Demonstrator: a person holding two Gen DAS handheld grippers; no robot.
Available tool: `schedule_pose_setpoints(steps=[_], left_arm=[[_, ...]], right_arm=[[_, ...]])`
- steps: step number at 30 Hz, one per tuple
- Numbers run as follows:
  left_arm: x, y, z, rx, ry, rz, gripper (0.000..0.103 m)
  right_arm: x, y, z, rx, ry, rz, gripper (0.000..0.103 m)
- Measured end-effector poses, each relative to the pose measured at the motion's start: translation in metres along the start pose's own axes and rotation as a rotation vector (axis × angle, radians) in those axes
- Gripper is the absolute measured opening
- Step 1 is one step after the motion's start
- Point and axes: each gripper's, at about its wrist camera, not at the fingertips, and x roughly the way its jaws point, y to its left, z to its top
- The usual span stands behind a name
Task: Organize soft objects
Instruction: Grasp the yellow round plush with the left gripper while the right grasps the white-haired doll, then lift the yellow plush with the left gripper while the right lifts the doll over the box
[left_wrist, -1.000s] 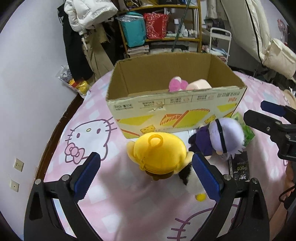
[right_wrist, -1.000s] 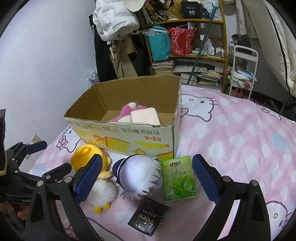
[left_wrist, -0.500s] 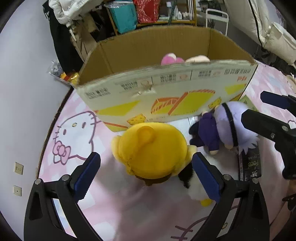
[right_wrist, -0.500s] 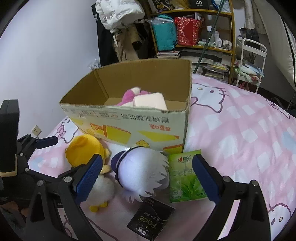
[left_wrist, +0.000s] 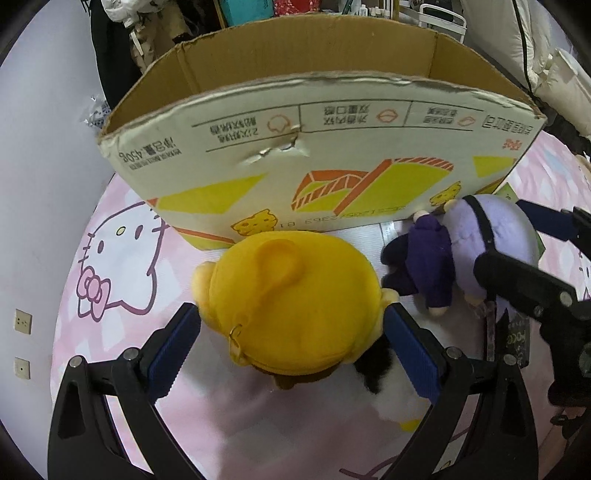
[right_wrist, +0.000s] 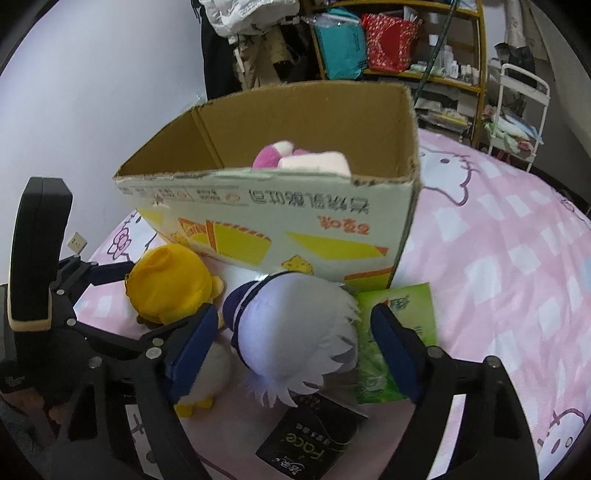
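Note:
A yellow-hooded plush (left_wrist: 291, 295) lies on the pink bed in front of the cardboard box (left_wrist: 317, 155). My left gripper (left_wrist: 291, 347) is open with its blue pads on either side of the plush, close to it. A white-haired plush doll in purple (right_wrist: 295, 325) lies to its right; it also shows in the left wrist view (left_wrist: 476, 243). My right gripper (right_wrist: 291, 350) is open and straddles the doll's head. The box (right_wrist: 280, 221) holds a pink and white plush (right_wrist: 295, 158).
A green tissue pack (right_wrist: 402, 325) lies right of the doll, partly under my right finger. A black sachet (right_wrist: 306, 435) lies in front of the doll. The Hello Kitty bedspread (right_wrist: 517, 258) stretches right. Shelves (right_wrist: 388, 48) and hanging clothes stand behind the box.
Both grippers have moved forward and down. The left one now straddles the yellow plush, the right one the white-haired doll. Neither has closed.

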Motion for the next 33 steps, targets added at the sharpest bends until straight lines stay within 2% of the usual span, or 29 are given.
schedule_pose_setpoints(steps=[7, 8, 11, 14, 21, 27, 33], left_arm=[[0.011, 0.006, 0.002, -0.013, 0.003, -0.023, 0.098], [0.011, 0.007, 0.002, -0.012, -0.001, -0.025, 0.097], [0.011, 0.007, 0.001, -0.001, 0.002, -0.036, 0.089], [0.011, 0.008, -0.001, -0.003, 0.000, -0.037, 0.085], [0.009, 0.017, -0.005, -0.038, -0.001, -0.039, 0.085], [0.004, 0.028, -0.014, -0.076, -0.014, -0.019, 0.085], [-0.017, 0.046, -0.021, -0.139, -0.078, -0.004, 0.085]], right_arm=[[0.007, 0.000, 0.001, 0.001, 0.013, -0.004, 0.077], [0.006, 0.000, 0.001, 0.002, 0.013, -0.004, 0.076], [0.006, 0.001, 0.000, -0.004, 0.021, 0.016, 0.064], [0.006, 0.004, -0.001, -0.021, 0.021, 0.007, 0.063], [0.003, 0.004, -0.002, -0.008, 0.014, 0.000, 0.061], [-0.011, 0.008, -0.002, -0.017, -0.032, -0.037, 0.060], [-0.035, 0.011, -0.001, -0.013, -0.106, -0.047, 0.060]])
